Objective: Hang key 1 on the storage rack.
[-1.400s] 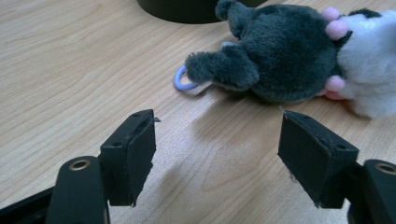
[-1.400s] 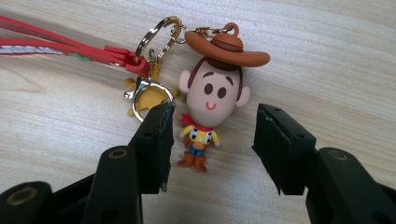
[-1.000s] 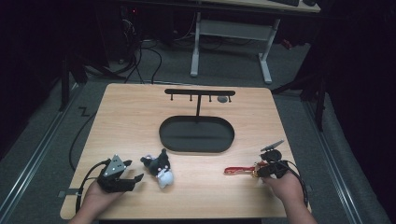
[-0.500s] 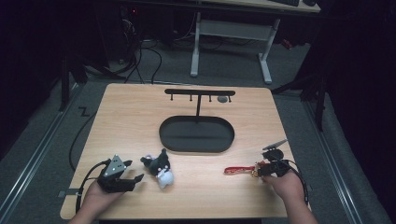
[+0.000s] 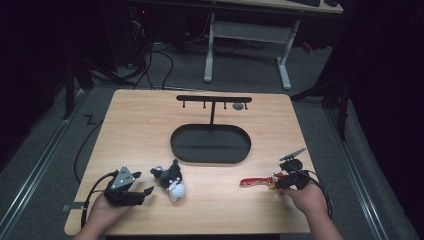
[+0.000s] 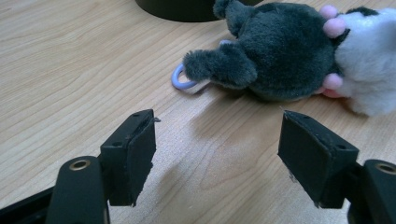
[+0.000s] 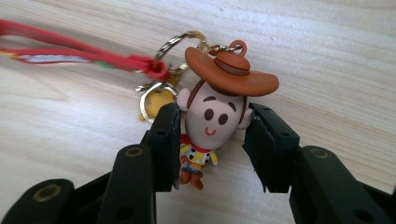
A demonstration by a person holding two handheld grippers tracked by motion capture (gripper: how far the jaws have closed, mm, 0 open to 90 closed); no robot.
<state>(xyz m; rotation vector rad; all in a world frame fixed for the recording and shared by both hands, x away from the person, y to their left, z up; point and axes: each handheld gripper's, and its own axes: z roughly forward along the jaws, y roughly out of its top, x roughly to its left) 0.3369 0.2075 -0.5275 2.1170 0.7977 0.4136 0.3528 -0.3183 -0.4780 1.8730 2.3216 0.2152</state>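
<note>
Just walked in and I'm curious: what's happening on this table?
A person works two hand-held grippers at a wooden table. The right gripper has just closed its jaws on a cowboy figure keychain with a red strap. The left gripper sits open just short of a grey-and-white plush toy. A black hook stand waits behind.

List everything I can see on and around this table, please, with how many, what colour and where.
cowboy keychain: one, brown hat, red strap, near right of the table, clamped between the right jaws
plush toy: one, dark grey and white, near left
lilac ring: one, on the plush
hanger stand: one, black, oval base at the centre
table: one, light wood
desk: one, white legs, behind
left gripper: one, black, open, facing the plush
right gripper: one, black, just closed on the cowboy's head
hands: two, near edge
</note>
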